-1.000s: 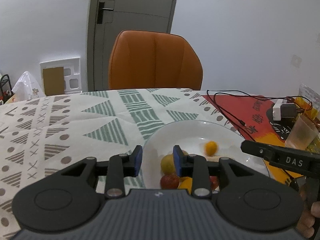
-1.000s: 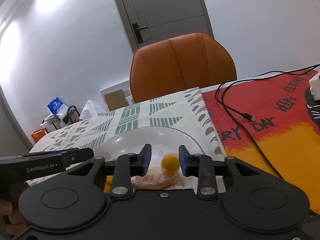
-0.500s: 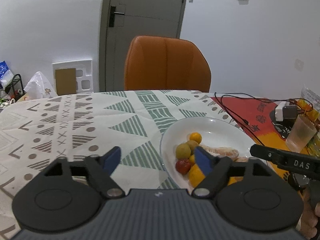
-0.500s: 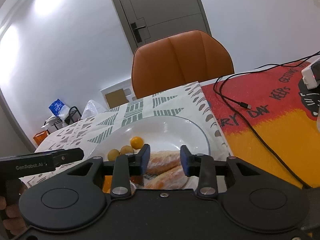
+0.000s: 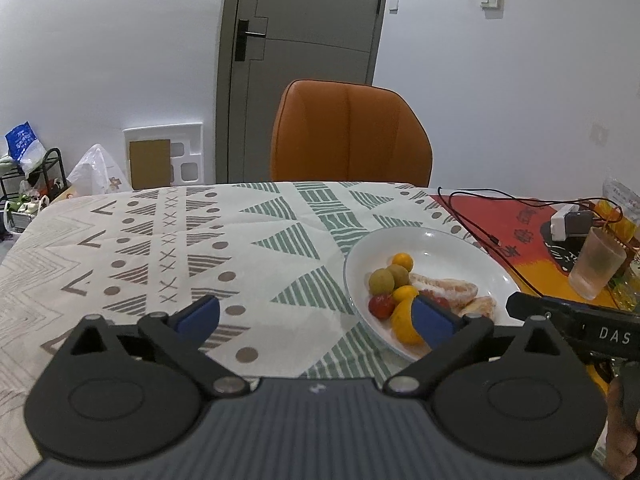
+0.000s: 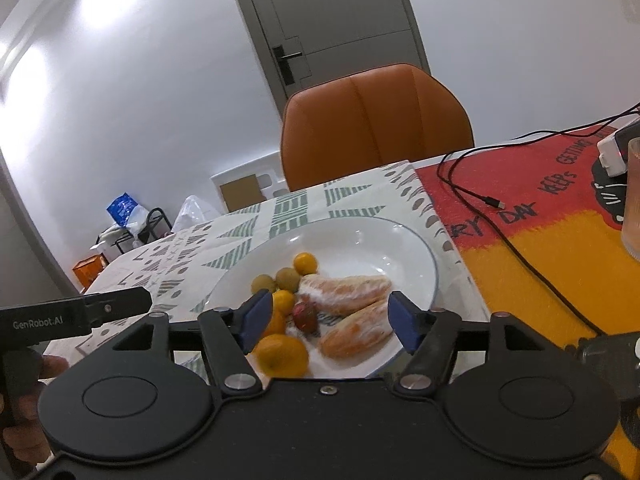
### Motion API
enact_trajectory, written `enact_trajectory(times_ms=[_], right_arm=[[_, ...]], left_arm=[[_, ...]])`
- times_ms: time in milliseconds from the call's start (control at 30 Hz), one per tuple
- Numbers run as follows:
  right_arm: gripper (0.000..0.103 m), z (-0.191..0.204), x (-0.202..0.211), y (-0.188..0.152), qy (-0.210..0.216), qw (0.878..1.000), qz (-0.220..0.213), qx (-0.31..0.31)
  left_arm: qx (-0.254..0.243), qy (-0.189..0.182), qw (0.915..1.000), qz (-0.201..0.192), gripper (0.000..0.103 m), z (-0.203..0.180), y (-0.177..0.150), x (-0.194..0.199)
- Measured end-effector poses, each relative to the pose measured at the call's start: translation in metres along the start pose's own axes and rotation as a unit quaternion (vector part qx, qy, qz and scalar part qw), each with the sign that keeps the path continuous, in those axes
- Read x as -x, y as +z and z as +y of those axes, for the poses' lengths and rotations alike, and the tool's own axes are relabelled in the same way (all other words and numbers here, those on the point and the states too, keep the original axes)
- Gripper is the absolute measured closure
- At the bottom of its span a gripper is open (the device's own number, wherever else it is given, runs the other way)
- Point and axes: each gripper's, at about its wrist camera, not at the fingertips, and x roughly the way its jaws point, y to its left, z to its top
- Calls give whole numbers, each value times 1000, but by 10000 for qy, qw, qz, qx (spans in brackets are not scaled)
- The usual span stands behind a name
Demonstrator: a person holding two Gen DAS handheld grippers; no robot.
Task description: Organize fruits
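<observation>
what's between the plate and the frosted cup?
In the left wrist view, only a black cable on the red-and-yellow mat lies between plate and cup.

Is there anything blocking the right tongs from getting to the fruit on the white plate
Nothing visible does. The right tongs, jaws opening and empty, hang just over the near rim of the white plate, with the fruit directly ahead.

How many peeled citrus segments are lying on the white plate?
2. One peeled segment lies across the middle of the white plate. The other segment lies nearer the camera, by the front rim. More could be hidden behind the gripper body.
</observation>
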Motion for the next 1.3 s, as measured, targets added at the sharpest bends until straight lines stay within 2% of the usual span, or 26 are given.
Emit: enact_trajectory(times_ms=[200, 367, 433, 600, 1033, 1300], right_arm=[[30, 8, 14, -3, 50, 10000, -41, 43], [18, 16, 27, -6, 82, 9999, -72, 83], [8, 20, 31, -8, 107, 9998, -82, 142], [1, 32, 43, -13, 231, 9994, -60, 242], [0, 60, 67, -24, 573, 9979, 48, 311], [0, 79, 79, -31, 626, 9968, 65, 500]], left_arm=[[43, 72, 10000, 3, 0, 3, -6, 16], [120, 145, 9998, -1, 0, 9, -12, 31], [130, 184, 9997, -5, 0, 12, -14, 38], [149, 260, 9995, -20, 0, 18, -22, 56], [202, 501, 9985, -35, 0, 36, -40, 95], [241, 610, 9978, -41, 0, 50, -48, 118]])
